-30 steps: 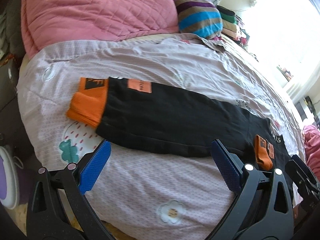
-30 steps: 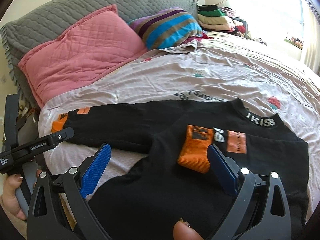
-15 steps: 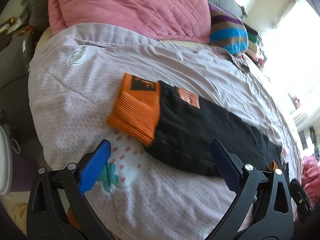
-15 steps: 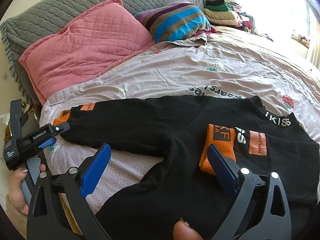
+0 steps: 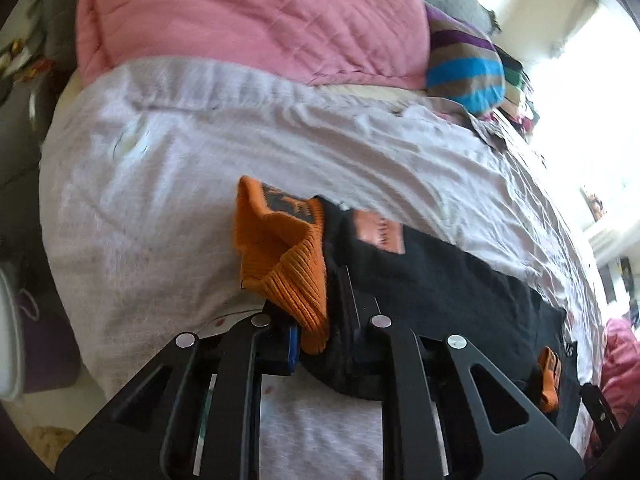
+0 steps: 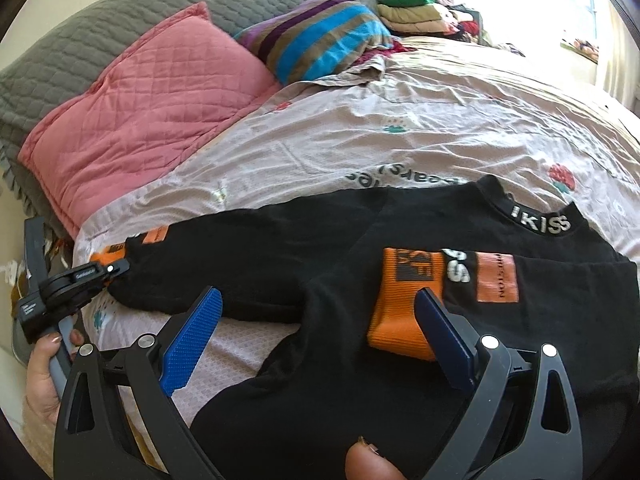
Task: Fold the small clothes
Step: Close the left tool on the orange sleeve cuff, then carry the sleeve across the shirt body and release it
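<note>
A black sweater (image 6: 304, 256) with orange cuffs lies spread on the bed. Its left sleeve (image 5: 432, 276) stretches out toward the bed's edge. My left gripper (image 5: 320, 336) is shut on that sleeve's orange cuff (image 5: 284, 256), which bunches up between the jaws; it also shows in the right wrist view (image 6: 116, 270). The right sleeve is folded across the chest, its orange cuff (image 6: 408, 300) lying flat. My right gripper (image 6: 320, 340) is open and empty, hovering just above the sweater's body near that cuff.
A pink quilted pillow (image 6: 144, 116) and a striped pillow (image 6: 320, 36) lie at the head of the bed. Folded clothes (image 6: 412, 12) are stacked beyond them. The patterned lilac sheet (image 6: 420, 128) spreads behind the sweater. The bed's edge is at my left.
My left gripper moved in on the left sleeve's cuff and closed on it. My right gripper stayed open over the sweater, shifting slightly.
</note>
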### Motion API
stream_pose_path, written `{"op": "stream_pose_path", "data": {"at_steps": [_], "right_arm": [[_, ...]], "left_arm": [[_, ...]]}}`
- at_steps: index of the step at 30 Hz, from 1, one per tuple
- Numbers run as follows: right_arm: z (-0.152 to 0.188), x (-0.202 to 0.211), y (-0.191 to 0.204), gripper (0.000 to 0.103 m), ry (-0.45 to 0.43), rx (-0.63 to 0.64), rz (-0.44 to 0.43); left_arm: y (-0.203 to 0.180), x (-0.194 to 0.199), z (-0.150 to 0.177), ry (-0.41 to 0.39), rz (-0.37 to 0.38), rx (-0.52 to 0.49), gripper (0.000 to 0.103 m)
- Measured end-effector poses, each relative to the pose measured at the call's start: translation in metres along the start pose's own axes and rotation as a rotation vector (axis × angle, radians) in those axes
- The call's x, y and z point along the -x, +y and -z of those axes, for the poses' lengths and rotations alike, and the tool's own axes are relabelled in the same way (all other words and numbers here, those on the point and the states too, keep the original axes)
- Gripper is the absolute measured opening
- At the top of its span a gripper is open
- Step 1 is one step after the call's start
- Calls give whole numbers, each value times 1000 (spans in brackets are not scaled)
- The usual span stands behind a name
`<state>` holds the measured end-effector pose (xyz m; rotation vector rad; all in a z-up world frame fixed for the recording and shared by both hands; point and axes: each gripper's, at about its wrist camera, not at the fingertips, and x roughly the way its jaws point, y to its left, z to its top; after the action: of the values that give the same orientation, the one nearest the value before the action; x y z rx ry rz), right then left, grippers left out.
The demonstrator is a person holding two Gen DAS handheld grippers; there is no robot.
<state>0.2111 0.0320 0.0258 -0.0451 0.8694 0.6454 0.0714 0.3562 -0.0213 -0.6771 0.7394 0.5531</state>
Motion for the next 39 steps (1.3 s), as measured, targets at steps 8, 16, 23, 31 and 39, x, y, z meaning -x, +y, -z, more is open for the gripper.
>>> {"op": "stream_pose_path", "data": {"at_steps": [8,16,23,31,39], "right_arm": [[-1,8,-44,96,-7,-118,54],[0,21,-81,96,-8,-204,117],[3,46,-107,96,-35,-242,175],[8,81,-135,96,-84,-300,259],[18,114,-156,96,-111,-343,332]], "left_arm": [[-40,38,-27,-18,113,-87,7],[-93,57,-37,-17,214,-186,6],[-146,64,-21,16,343,-271,5],[-194,60,15,94,449,-384,5],[-229,49,55,195,507,-500,5]]}}
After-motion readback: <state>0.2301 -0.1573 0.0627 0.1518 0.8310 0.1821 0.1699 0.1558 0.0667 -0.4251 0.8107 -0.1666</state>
